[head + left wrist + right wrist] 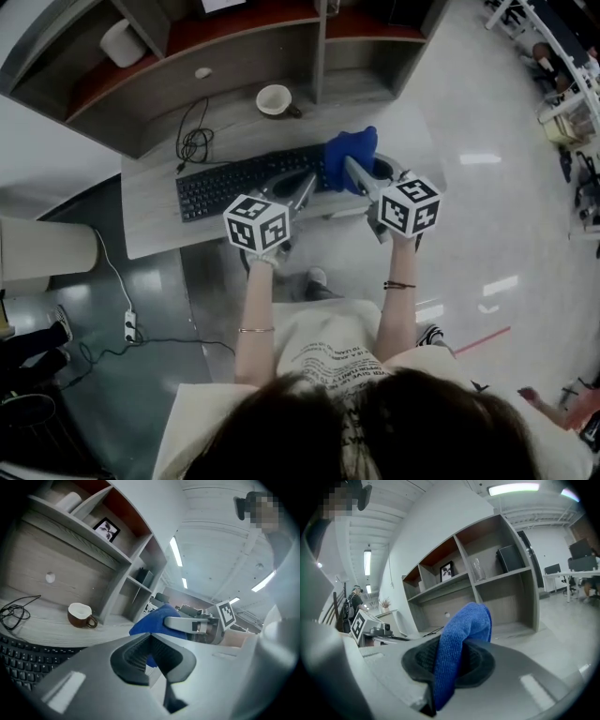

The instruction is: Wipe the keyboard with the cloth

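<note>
A black keyboard lies on the grey desk, and its keys show at the lower left of the left gripper view. My right gripper is shut on a blue cloth and holds it above the keyboard's right end. In the right gripper view the cloth stands up from between the jaws and hangs down in front. My left gripper hovers over the keyboard just left of the cloth. Its jaws are shut with nothing between them; the cloth shows behind them.
A brown cup with a white inside stands behind the keyboard, beside a coiled black cable. A shelf unit rises at the desk's back, with a white roll and a framed picture. A power strip lies on the floor.
</note>
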